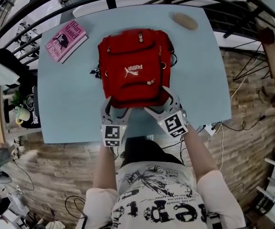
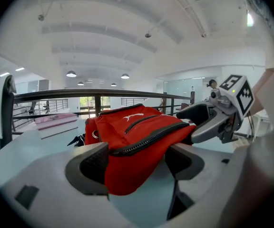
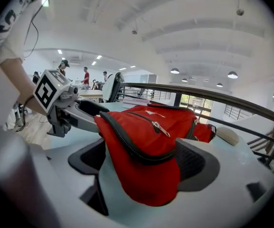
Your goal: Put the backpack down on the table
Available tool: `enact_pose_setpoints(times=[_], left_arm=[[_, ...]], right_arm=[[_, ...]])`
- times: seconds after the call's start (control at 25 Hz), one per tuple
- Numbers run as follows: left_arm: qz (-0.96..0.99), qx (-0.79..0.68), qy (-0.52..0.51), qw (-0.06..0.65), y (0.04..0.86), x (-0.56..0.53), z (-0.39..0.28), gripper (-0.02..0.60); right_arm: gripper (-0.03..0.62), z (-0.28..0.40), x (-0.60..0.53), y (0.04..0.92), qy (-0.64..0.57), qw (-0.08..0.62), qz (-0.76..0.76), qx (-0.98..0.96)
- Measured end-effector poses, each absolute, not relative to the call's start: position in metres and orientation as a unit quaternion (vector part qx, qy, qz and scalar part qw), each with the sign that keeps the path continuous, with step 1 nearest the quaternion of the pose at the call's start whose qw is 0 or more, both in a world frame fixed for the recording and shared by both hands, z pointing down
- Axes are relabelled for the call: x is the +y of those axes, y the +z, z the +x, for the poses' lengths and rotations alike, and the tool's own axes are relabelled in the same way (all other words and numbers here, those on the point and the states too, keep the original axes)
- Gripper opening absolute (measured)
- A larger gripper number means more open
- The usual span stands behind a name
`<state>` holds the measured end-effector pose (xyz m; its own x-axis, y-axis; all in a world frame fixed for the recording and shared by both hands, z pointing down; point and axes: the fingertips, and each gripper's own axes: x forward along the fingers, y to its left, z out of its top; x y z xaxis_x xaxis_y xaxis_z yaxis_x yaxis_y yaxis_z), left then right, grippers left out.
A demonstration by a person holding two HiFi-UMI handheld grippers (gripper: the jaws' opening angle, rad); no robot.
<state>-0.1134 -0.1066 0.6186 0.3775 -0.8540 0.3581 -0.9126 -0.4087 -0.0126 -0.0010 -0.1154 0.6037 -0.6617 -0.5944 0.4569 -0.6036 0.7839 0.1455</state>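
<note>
**Already down: the bag lies straight ahead of both pairs of jaws**

The red backpack (image 1: pixel 133 66) lies flat on the pale blue counter (image 1: pixel 66 99), front pocket up. Its long axis runs from the person's edge of the counter towards the far railing. Its near end sits just inside that edge.

The left hand-held gripper (image 1: pixel 116 109) is at the near left corner and the right hand-held gripper (image 1: pixel 162 105) at the near right corner. Both point away from the person and slightly downward. Neither is nearer than the other; they flank the near end about evenly.

Each gripper's own view shows its jaws spread wide with a red corner of the bag still between them. On the left, the fabric lies against one pad and a gap shows at the other. On the right, the corner bulges over the pads without being squeezed. I read both as released, not pinching.

Judged from this, the setting-down itself looks done. What remains turns on one relation: the bag lies forward of both grippers, along the line they point. The clean way out would be straight back towards the person, so that neither pad drags a corner along.

A pink book (image 1: pixel 66 40) lies well apart, at the far left of the counter.
</note>
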Motion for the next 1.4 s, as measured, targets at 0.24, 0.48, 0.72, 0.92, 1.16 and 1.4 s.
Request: enact_pose_setpoints(times=[0.24, 0.48, 0.72, 0.92, 1.16, 1.4], left_arm=[[0.832, -0.524, 0.128, 0.131, 0.612, -0.073, -0.106, 0.339], [0.832, -0.529, 0.12, 0.118, 0.588, -0.043, -0.101, 0.281], [0.805, -0.58, 0.103, 0.071, 0.553, -0.034, -0.114, 0.041], [0.8, -0.587, 0.106, 0.056, 0.525, -0.025, -0.106, 0.02], [0.837, -0.542, 0.061, 0.042, 0.478, -0.003, -0.072, 0.017], [0.837, -0.545, 0.042, -0.001, 0.433, 0.003, -0.07, 0.014]], right_arm=[[0.433, 0.008, -0.092, 0.587, 0.033, 0.215, 0.349, -0.912], [0.282, 0.023, -0.073, 0.565, 0.058, 0.18, 0.391, -0.9], [0.142, 0.024, -0.06, 0.524, 0.024, 0.133, 0.426, -0.895], [0.025, 0.039, -0.055, 0.503, 0.023, 0.12, 0.463, -0.878], [-0.009, 0.048, -0.045, 0.473, 0.009, 0.108, 0.481, -0.87], [-0.008, 0.04, -0.027, 0.444, -0.009, 0.093, 0.453, -0.887]])
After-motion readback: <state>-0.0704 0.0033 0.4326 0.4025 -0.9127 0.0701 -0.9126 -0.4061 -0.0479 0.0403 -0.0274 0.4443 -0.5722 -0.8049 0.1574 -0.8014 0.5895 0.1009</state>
